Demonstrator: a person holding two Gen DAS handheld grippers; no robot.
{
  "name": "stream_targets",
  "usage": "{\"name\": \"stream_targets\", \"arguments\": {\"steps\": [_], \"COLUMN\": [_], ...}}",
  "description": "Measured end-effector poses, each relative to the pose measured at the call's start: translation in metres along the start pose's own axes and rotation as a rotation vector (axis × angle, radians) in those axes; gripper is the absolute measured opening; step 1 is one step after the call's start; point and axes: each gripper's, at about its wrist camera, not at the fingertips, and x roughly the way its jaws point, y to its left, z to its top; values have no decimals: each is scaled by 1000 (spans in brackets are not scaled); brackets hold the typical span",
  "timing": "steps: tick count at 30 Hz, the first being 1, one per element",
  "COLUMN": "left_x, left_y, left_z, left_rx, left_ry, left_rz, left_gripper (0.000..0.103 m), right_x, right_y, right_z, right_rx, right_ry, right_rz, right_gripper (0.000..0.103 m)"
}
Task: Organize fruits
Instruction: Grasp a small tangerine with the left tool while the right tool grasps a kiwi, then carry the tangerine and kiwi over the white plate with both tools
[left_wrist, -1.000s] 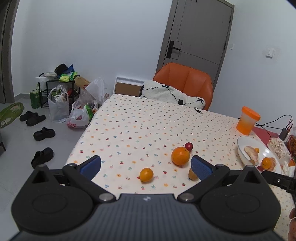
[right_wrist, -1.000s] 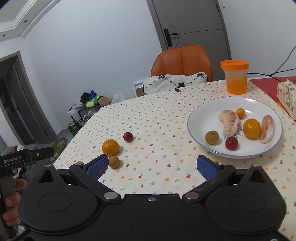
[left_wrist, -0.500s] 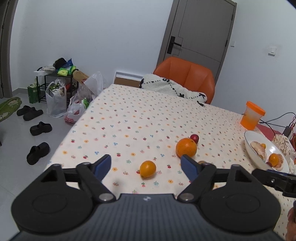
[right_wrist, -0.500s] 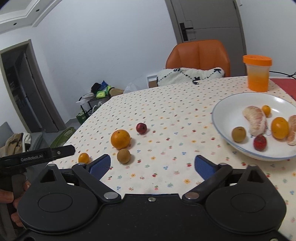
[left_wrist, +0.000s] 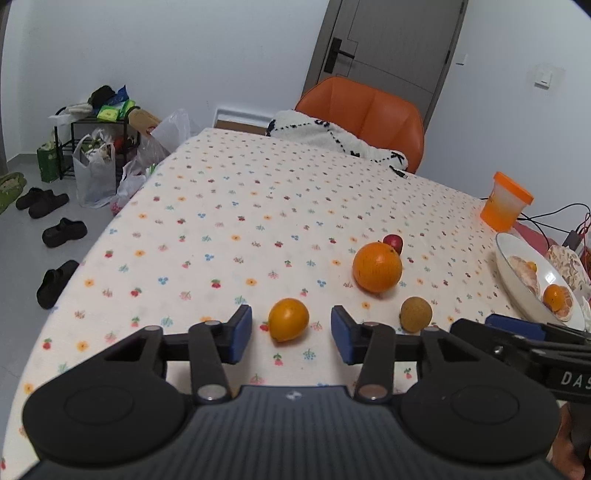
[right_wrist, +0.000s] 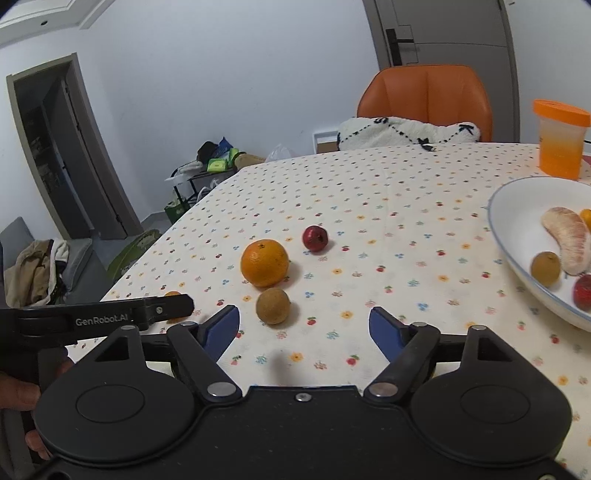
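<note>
Compared with one second ago, the left gripper (left_wrist: 291, 334) has come lower and forward, and its two blue pads have narrowed around the small orange fruit (left_wrist: 288, 319), which now sits between them. The pads are not touching it yet; a gap shows on each side, so the jaws stand apart. The right gripper (right_wrist: 304, 328) has also come closer to the loose fruits, and the white plate (right_wrist: 517, 206) has slid toward the right edge of its view. Its jaws are wide apart and hold nothing; the brown round fruit (right_wrist: 273, 305) lies just in front, nearer to the left pad.

On the flowered tablecloth (left_wrist: 258, 206) four fruits wait outside the plate: the small orange fruit, the brown round fruit, the big orange (right_wrist: 264, 262) just behind it, and the small red fruit (right_wrist: 315, 238) a little farther back. In the plate I see already a peeled citrus piece (right_wrist: 565, 240), another brown fruit (right_wrist: 545, 269), a red fruit (right_wrist: 583, 291) and some orange ones at the edge.

I judge the task is about half done: several fruits are collected, four remain on the table. The step in hand seems to be closing the left pads on the small orange fruit and carrying it to the plate, which is well apart on the right side. An orange cup (right_wrist: 560, 140) stands behind the plate.
</note>
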Motion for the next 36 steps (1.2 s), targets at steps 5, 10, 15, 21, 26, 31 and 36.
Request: {"name": "stream_targets", "arguments": {"steps": [5,10,15,21,26,31,36], "left_x": [3,0,-5,-8,-12,-14,-14], "left_y": [1,3,4,1,-13,-29,-45], "left_z": [1,3,4,5,6,5,6], "left_rx": [-1,-14,-26,-25,-10,2,10], "left_ry": [5,5,-8,-10,-24,-31,-46], "left_rz": [-2,-14,-25,-31,-38,-53,-71], "left_gripper": [22,22,22,22,22,22,22], "right_x": [10,23,32,18,-1,-17,-35], "right_y": [8,13,18,21,9,-3,-12], "right_z": [3,5,6,6,4,1,1], "right_rx": [-18,-29,-40,-50,-27,-14,-9], "right_ry": [10,31,39,-7,-32,-52,-78], "right_rz": [18,15,15,-12,-22,-46,-64], "right_gripper": [67,58,39,23,23,23,23]}}
